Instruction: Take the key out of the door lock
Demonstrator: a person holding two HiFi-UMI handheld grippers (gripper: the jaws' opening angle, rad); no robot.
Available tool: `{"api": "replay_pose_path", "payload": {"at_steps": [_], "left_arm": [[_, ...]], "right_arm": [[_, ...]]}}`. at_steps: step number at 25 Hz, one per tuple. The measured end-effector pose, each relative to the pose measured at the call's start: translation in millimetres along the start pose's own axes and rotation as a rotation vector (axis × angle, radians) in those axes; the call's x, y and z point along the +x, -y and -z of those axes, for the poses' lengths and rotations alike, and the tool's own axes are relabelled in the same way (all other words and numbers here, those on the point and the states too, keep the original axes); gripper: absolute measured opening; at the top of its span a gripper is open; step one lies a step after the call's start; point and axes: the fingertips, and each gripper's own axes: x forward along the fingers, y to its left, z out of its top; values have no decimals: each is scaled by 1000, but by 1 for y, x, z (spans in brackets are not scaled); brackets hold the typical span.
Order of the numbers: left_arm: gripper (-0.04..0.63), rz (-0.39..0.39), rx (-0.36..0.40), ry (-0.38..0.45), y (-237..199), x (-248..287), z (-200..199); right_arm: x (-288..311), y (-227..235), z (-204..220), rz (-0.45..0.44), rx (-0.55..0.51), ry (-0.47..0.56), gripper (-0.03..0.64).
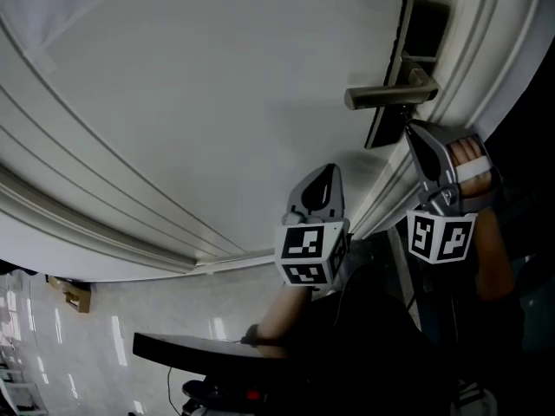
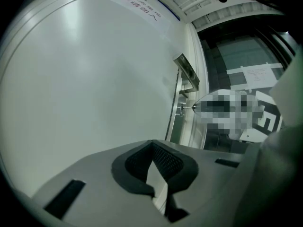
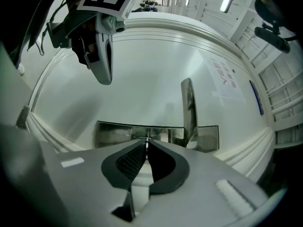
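Note:
The lock plate [image 1: 414,37] with its lever handle [image 1: 390,95] sits near the white door's [image 1: 217,102] edge. In the left gripper view the key [image 2: 185,109] sticks out of the plate below the handle. My right gripper [image 1: 409,133] points at that spot; in its own view the right gripper [image 3: 147,143] is shut on the key's thin metal head [image 3: 147,139] in front of the plate [image 3: 113,134]. My left gripper [image 1: 326,172] hangs left of the lock, apart from the door. Seen from its own camera, the left gripper [image 2: 152,144] is shut with nothing in it.
Stepped moulding of the door frame [image 1: 473,68] runs just right of the lock. A paper notice [image 3: 226,79] is stuck higher up the door. Below lie a tiled floor [image 1: 87,354], a small cardboard box [image 1: 74,295] and a dark bar [image 1: 199,347].

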Motion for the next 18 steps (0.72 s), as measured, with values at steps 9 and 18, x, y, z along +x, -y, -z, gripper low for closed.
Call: {"api": "replay_pose_path", "payload": {"at_steps": [9,18], "left_arm": [[0,0,-3,12,0,-1,-3],[0,8,16,28,6,-6,-6]], "right_arm": [[-10,1,-2,4,13,16,12],[-31,-3,-9,19,153,52,12]]}}
